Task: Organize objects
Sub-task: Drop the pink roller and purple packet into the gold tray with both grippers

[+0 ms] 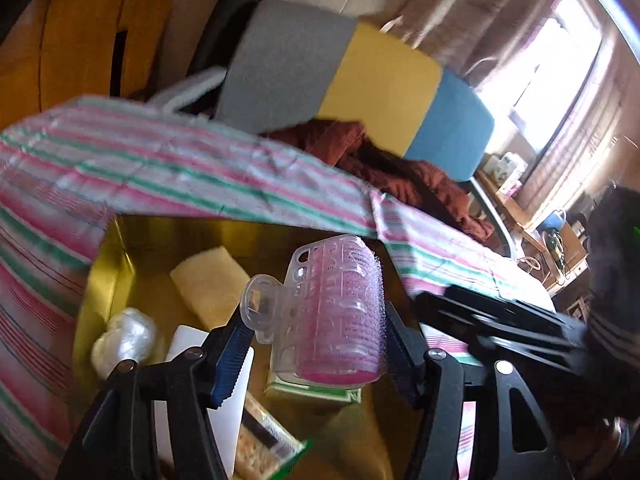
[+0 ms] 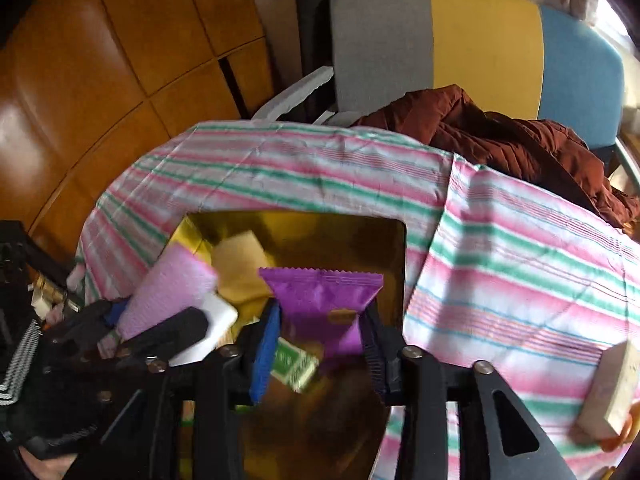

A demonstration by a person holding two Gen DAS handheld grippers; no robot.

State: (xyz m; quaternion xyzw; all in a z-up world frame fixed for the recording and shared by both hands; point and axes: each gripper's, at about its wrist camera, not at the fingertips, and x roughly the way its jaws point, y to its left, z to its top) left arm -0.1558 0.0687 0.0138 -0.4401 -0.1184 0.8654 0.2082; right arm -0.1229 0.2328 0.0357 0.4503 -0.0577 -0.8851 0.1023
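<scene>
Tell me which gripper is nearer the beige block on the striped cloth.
Right. The beige block lies just beside the right gripper, on its outer side; the left gripper is over the gold tray, farther off.

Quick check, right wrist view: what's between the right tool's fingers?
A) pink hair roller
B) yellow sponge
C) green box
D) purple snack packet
D: the purple snack packet sits between the right tool fingers, above the gold tray; the pink hair roller is in the left tool.
</scene>
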